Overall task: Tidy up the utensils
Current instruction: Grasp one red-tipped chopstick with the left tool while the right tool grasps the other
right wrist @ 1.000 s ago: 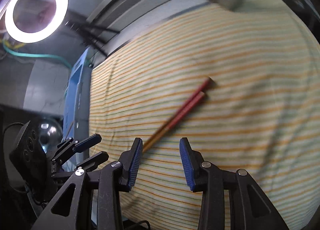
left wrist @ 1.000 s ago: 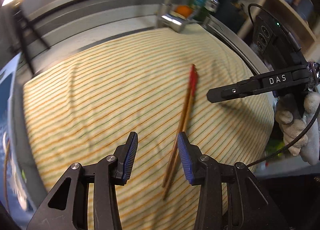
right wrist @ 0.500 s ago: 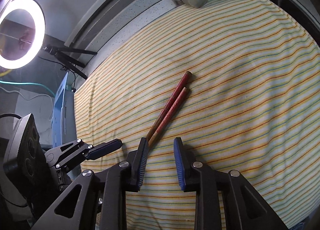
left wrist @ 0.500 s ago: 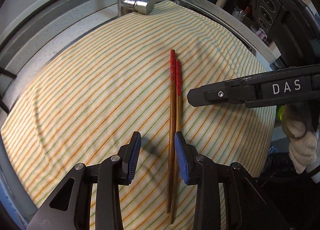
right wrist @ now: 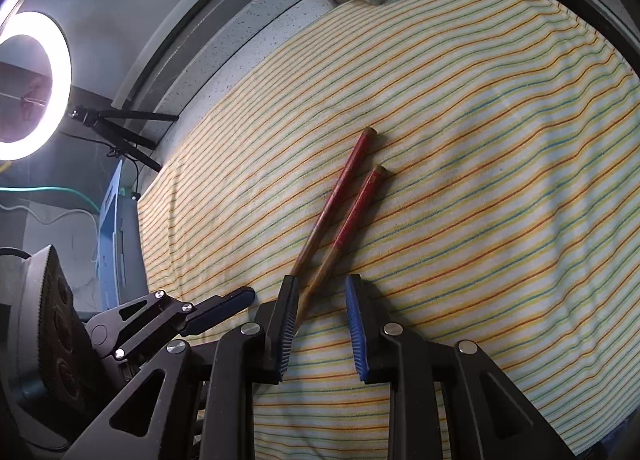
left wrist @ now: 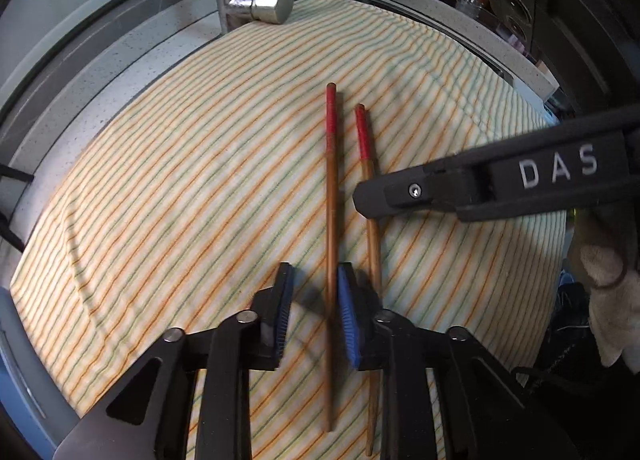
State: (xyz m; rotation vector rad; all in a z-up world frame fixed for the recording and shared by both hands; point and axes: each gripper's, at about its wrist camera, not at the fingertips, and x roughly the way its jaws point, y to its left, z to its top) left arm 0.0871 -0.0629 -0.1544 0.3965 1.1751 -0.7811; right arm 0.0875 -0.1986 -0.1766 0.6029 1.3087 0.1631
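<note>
a: kitchen counter by the faucet, covered with a striped cloth. two chopsticks lie on it, splayed apart at the red ends.

b: so barely started?

a: looks like it. left gripper is spread around one stick, right gripper spread around the other, neither pinching. lifting and putting away still to do, i'd guess.

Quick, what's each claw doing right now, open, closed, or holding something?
Left claw: open, straddling one chopstick, not clamped.
Right claw: open, the other chopstick running between its fingers, not gripped.
</note>
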